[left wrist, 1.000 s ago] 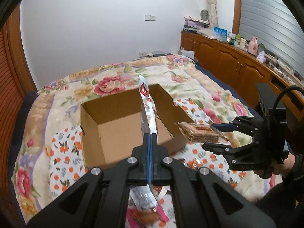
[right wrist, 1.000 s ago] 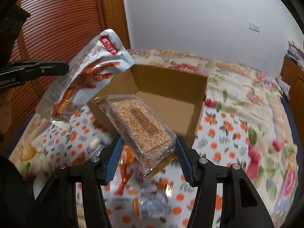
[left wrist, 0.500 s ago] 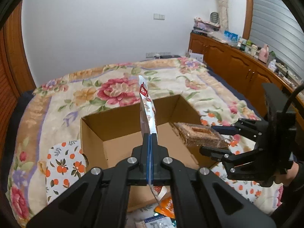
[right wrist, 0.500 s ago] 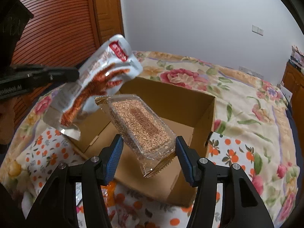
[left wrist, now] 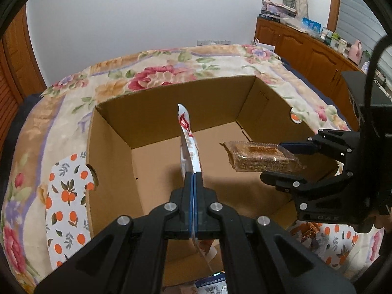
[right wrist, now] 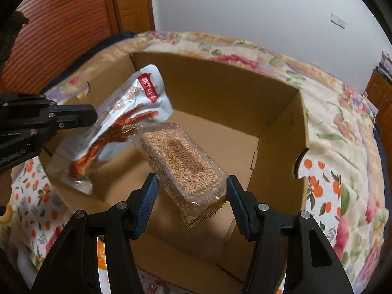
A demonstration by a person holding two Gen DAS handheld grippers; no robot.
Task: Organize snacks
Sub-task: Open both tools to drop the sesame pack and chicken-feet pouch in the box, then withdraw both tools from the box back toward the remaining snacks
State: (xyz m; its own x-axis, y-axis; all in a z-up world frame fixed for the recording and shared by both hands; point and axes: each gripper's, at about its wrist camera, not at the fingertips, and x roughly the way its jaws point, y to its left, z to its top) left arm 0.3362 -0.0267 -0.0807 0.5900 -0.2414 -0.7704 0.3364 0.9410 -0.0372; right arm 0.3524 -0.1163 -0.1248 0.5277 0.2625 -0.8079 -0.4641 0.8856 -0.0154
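Observation:
An open cardboard box (left wrist: 115, 137) (right wrist: 276, 132) sits on the flowered bedspread. My left gripper (left wrist: 193, 178) is shut on a silver pouch printed with a red chicken foot (left wrist: 188, 147), seen edge-on, held over the box; it shows flat in the right wrist view (right wrist: 122, 127). My right gripper (right wrist: 191, 191) is shut on a clear-wrapped sesame bar (right wrist: 183, 161), held tilted above the box floor; it also shows at the right of the left wrist view (left wrist: 259, 156). Both snacks hang inside the box opening, close together.
Several loose snack packets lie on the bedspread in front of the box (left wrist: 213, 286) (right wrist: 101, 252). Wooden cabinets with clutter on top (left wrist: 306, 46) line the right wall. A wooden slatted door (right wrist: 61, 24) stands to the left.
Both grippers have moved forward and down with their snacks, from in front of the box to over its inside. Both grips are unchanged.

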